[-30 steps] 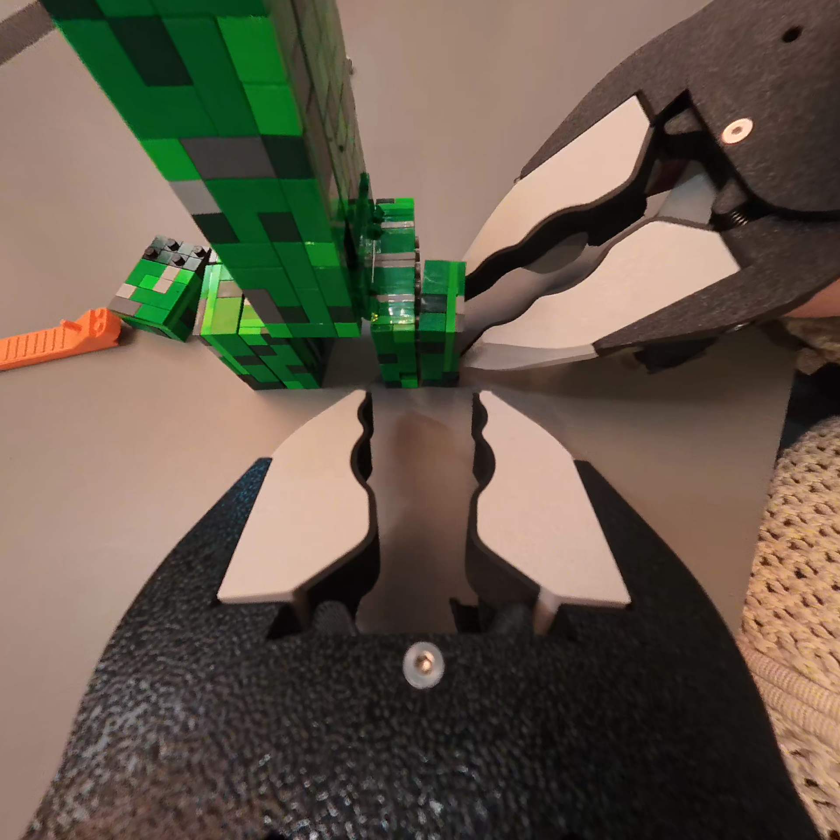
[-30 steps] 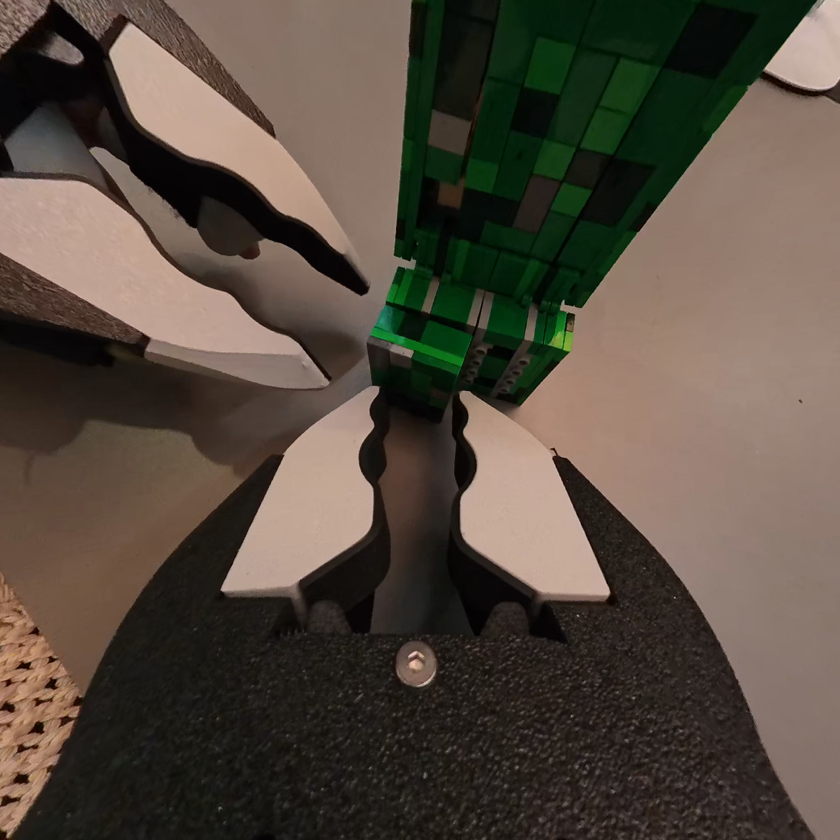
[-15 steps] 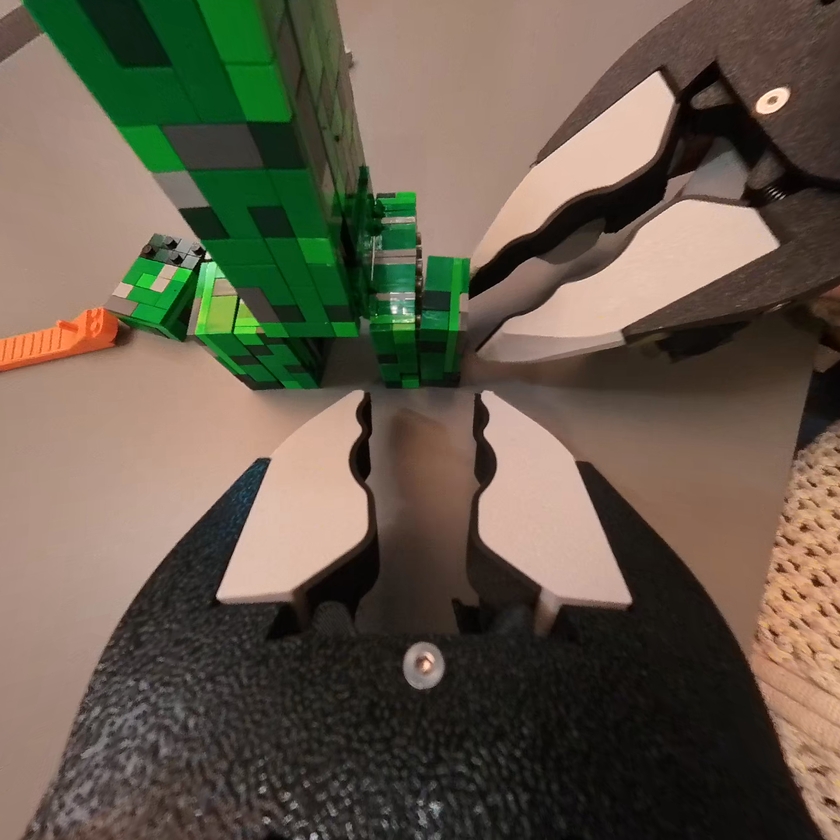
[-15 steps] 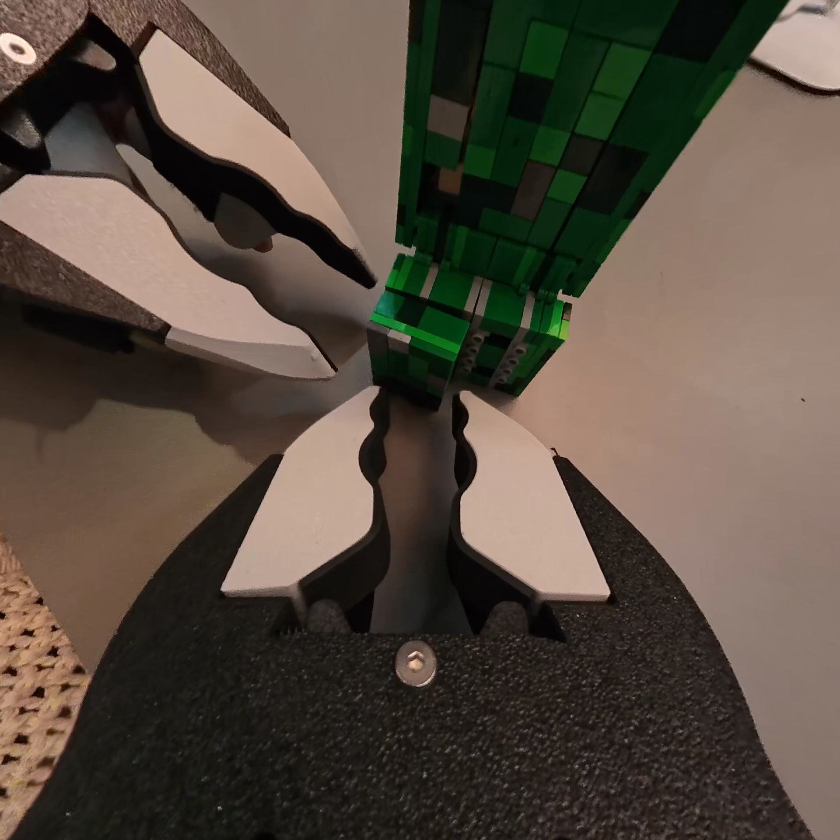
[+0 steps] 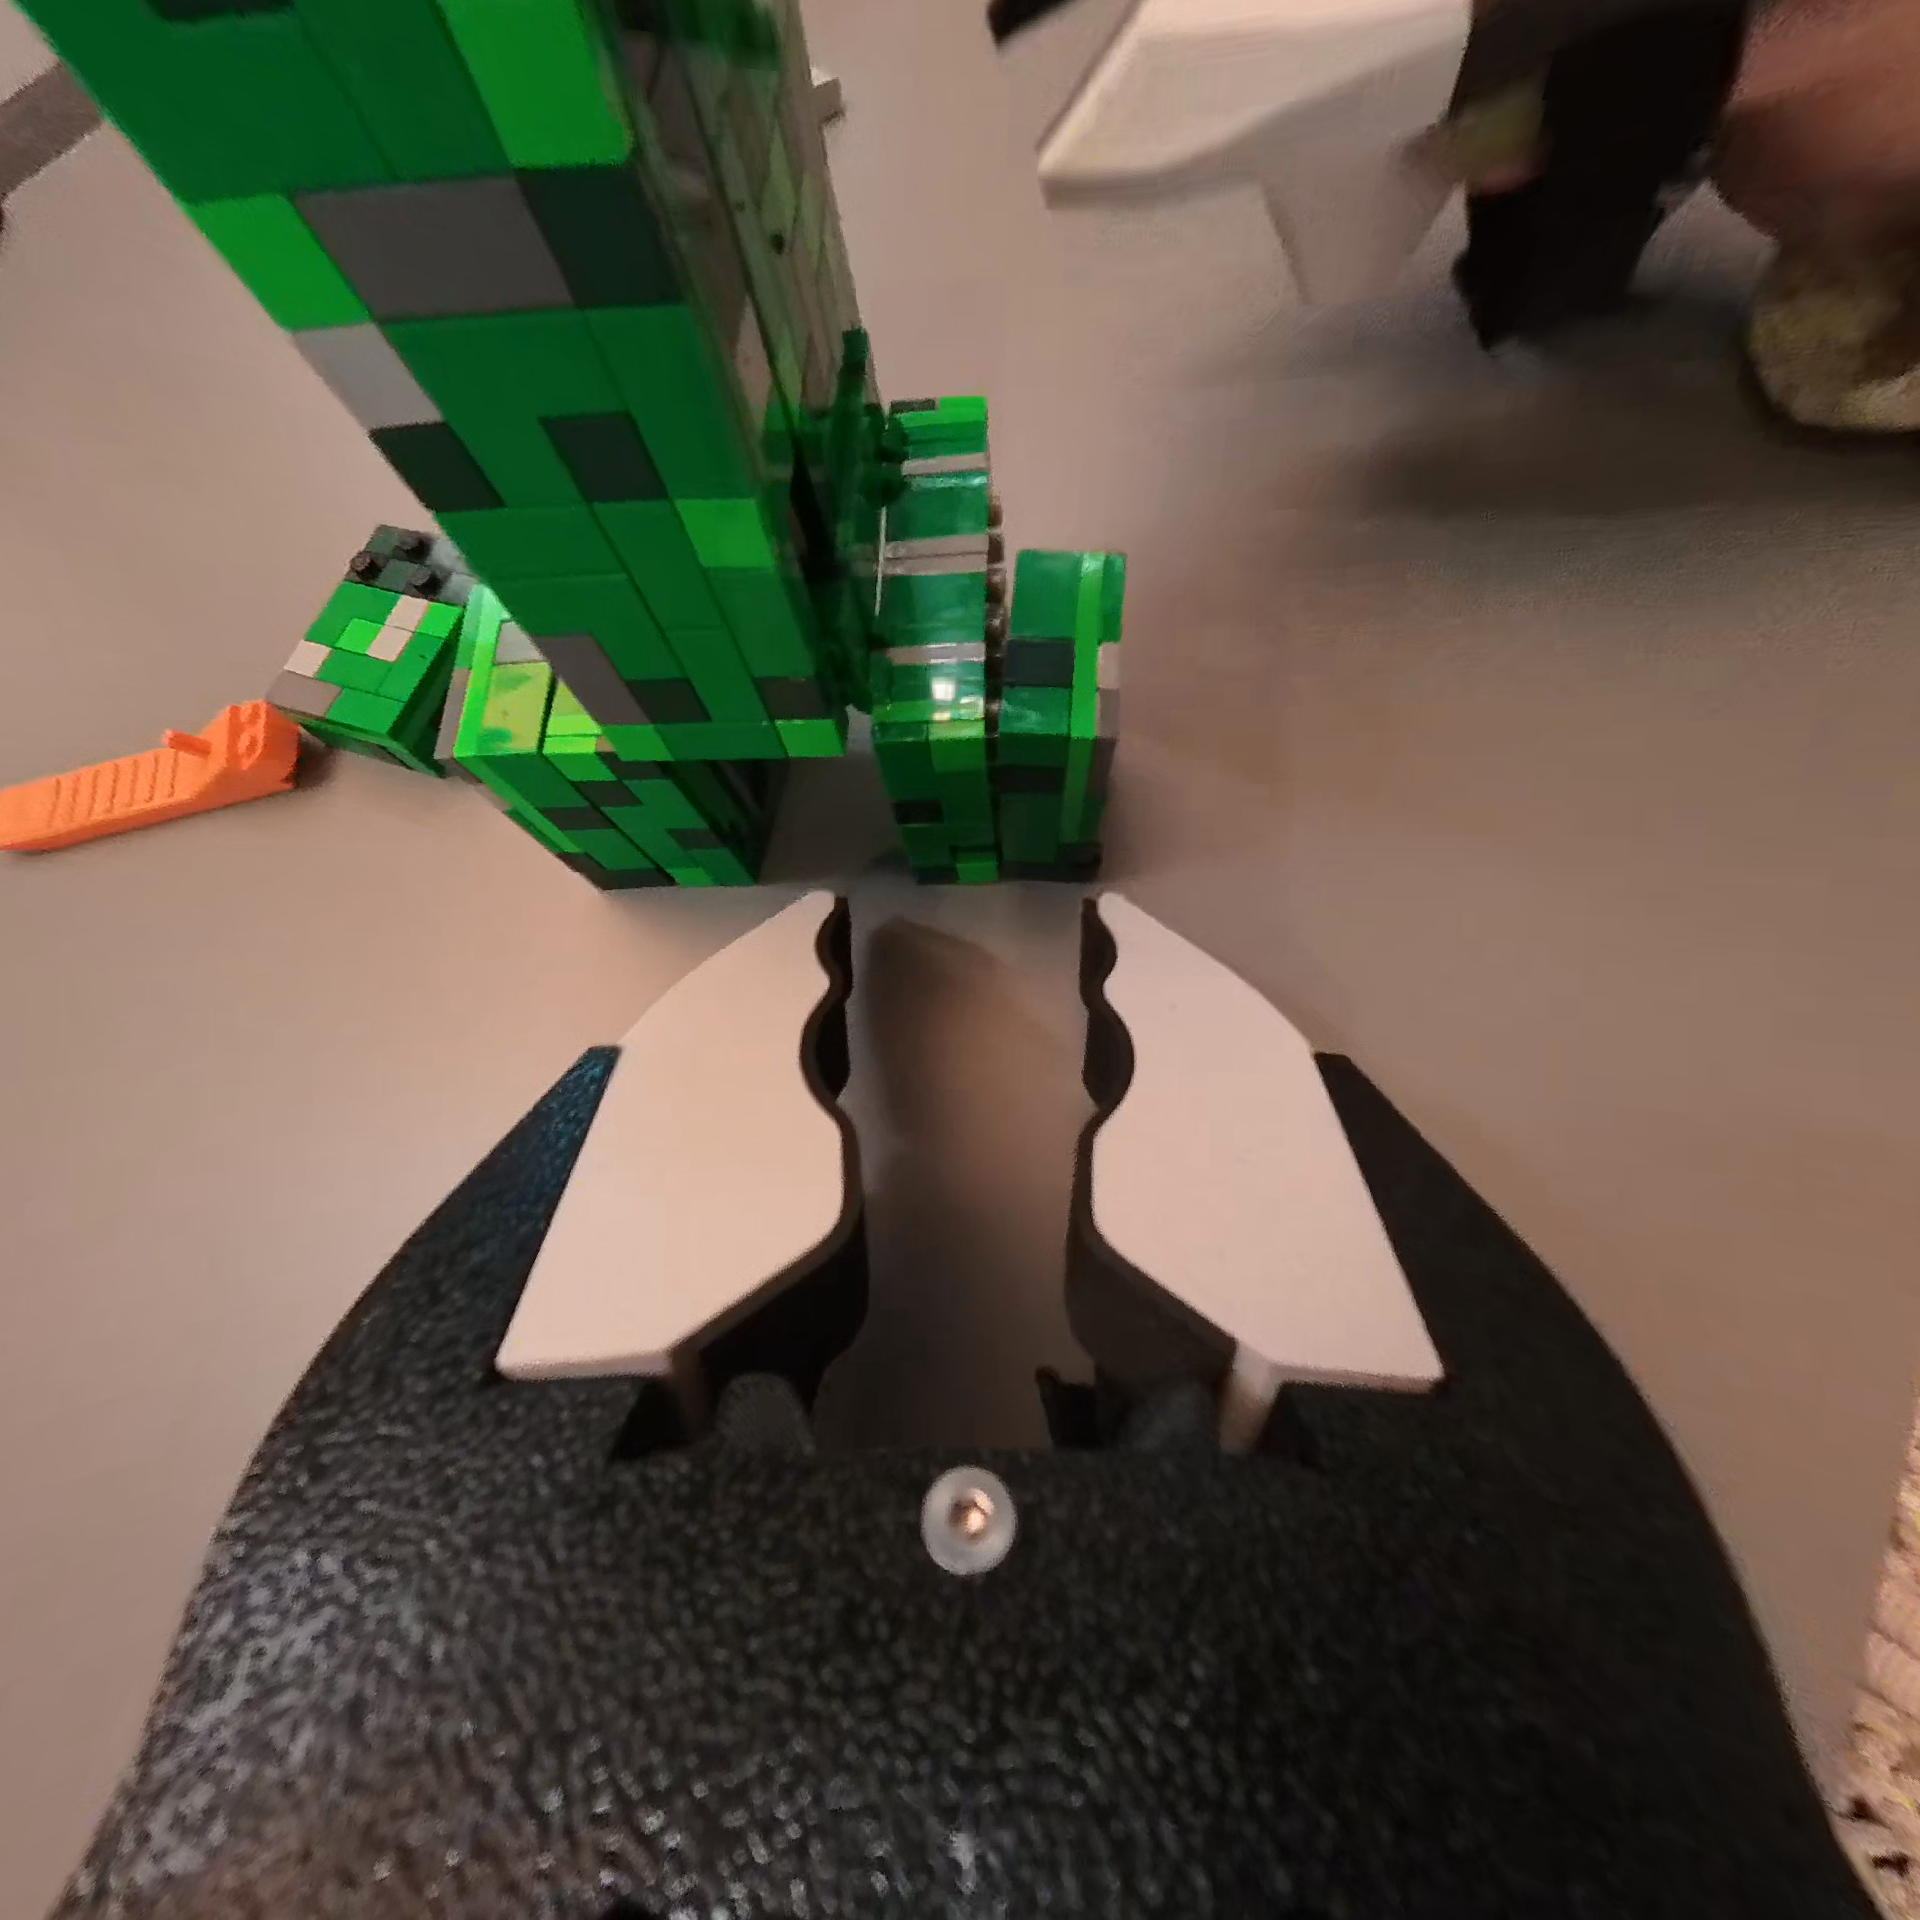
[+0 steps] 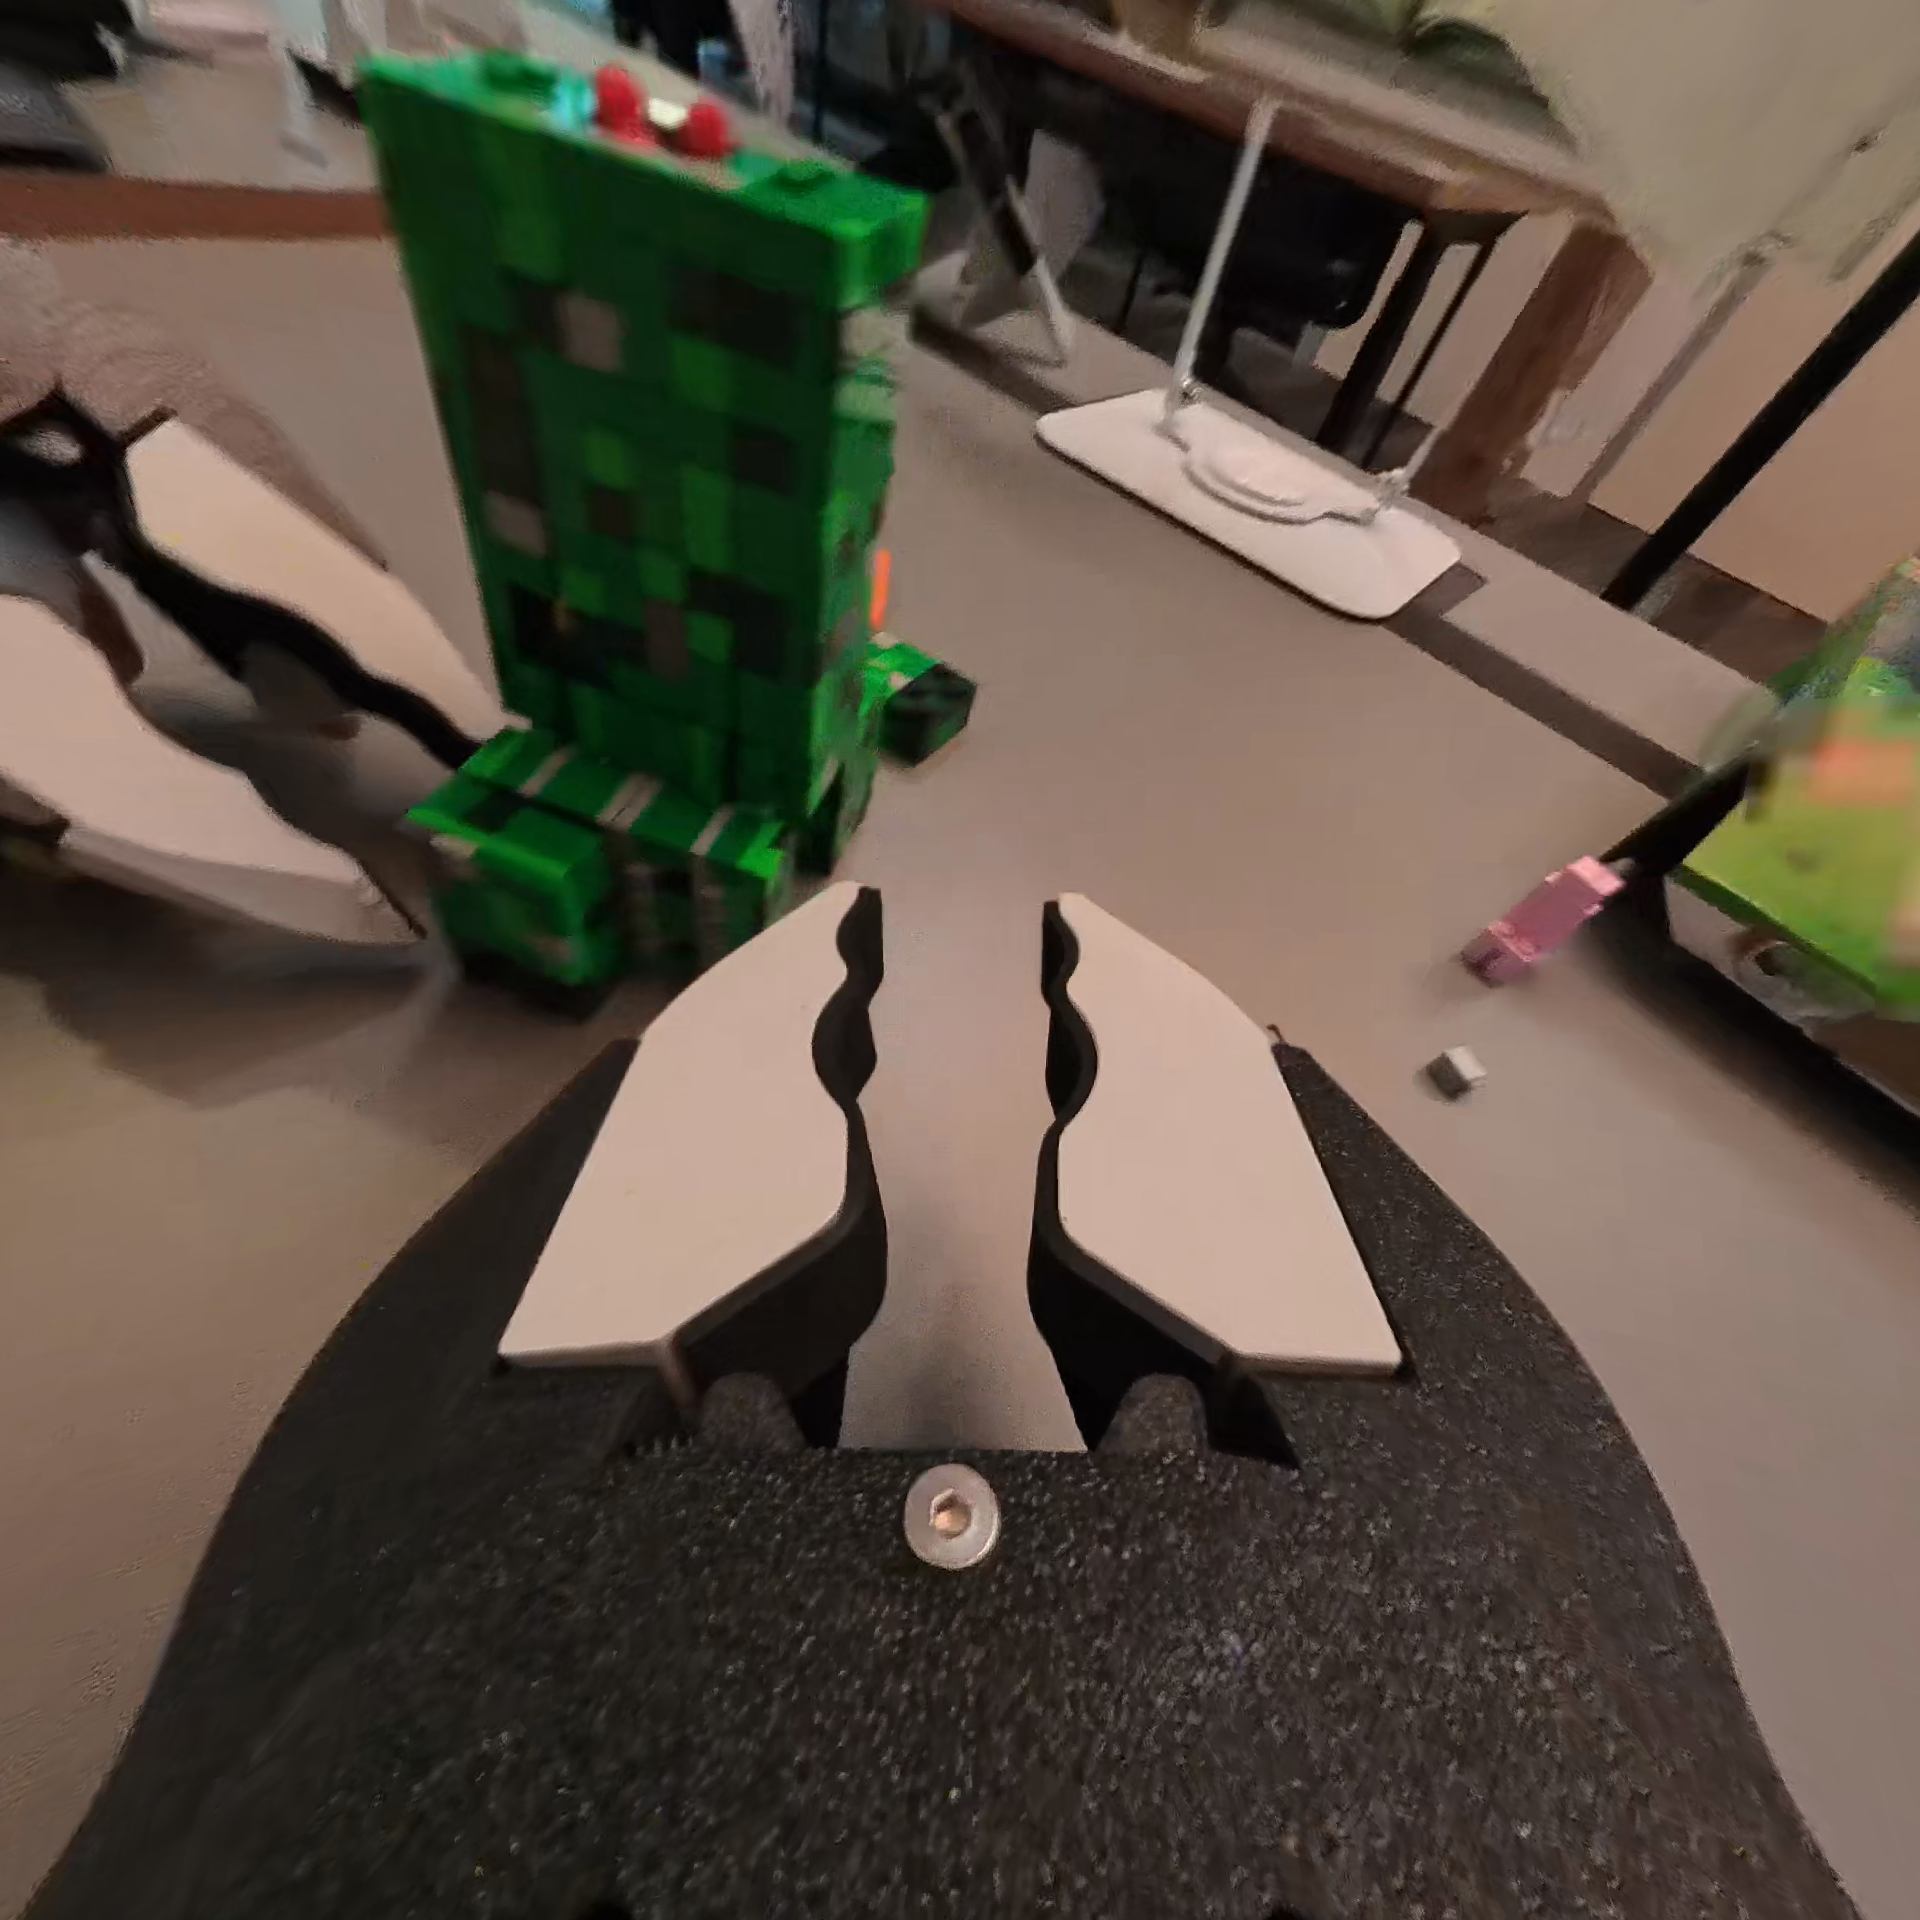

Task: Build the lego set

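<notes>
1. The right gripper is pulling back from the green lego figure, where a second ago its tips were right at the figure's feet; now the whole body is showing in the right wrist view, with a gap of grey table in between
2. Its two fingers are standing spread apart, nothing between them but bare tabletop
3. In the left wrist view the right gripper is showing only as a blurred pale finger up in the top right corner, well clear of the model
4. The left gripper is sitting low on the table, tips just in front of the figure's front foot block, not touching it; its tongs are also spread, holding nothing
5. The lego figure is standing upright on the table, red studs showing on its top
6. A small loose green block is lying beside the figure's far foot, and an orange brick separator is lying flat just next to it
7. Off to the right in the right wrist view, a pink piece and a tiny grey piece are lying on the table, well apart from the figure
8. A white stand base is resting farther back on the table
</notes>
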`<state>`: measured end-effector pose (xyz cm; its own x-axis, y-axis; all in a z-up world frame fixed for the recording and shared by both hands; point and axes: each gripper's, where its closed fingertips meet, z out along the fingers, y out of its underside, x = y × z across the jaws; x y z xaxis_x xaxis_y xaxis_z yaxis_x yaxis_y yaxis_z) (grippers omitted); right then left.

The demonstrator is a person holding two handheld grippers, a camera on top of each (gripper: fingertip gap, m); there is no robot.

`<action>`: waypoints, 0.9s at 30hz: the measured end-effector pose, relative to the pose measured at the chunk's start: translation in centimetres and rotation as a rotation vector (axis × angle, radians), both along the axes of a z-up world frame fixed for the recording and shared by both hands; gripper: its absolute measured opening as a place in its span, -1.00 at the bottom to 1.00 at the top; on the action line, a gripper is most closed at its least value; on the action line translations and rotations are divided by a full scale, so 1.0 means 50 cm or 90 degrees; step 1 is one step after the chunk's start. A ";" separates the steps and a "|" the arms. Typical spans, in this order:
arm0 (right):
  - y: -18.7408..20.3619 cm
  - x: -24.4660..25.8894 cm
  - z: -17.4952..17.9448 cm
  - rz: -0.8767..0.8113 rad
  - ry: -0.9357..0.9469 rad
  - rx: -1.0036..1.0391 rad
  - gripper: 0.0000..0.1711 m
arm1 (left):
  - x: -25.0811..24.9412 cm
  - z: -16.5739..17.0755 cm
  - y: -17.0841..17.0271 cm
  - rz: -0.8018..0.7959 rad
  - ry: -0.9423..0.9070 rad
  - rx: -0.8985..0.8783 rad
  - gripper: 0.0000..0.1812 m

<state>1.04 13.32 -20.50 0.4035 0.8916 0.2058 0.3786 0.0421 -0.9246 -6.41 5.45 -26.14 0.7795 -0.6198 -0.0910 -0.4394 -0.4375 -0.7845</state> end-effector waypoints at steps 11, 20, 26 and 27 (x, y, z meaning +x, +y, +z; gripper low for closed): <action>0.000 0.026 0.031 -0.029 0.123 0.003 -0.72 | -0.013 0.010 0.004 0.020 -0.054 -0.013 -0.42; -0.030 0.012 0.048 0.017 0.212 -0.088 -0.72 | -0.022 0.019 0.009 0.041 -0.077 -0.003 -0.27; -0.042 0.011 0.050 0.029 0.212 -0.077 -0.72 | -0.018 0.009 0.007 0.030 -0.075 -0.030 -0.21; -0.042 0.011 0.049 0.030 0.210 -0.074 -0.72 | -0.018 0.007 0.007 0.029 -0.076 -0.035 -0.19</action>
<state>1.56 11.21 -18.03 0.3886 0.9208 -0.0333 0.0591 -0.0610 -0.9964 -7.30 5.82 -25.80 0.8105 -0.5845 0.0374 -0.3230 -0.4994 -0.8039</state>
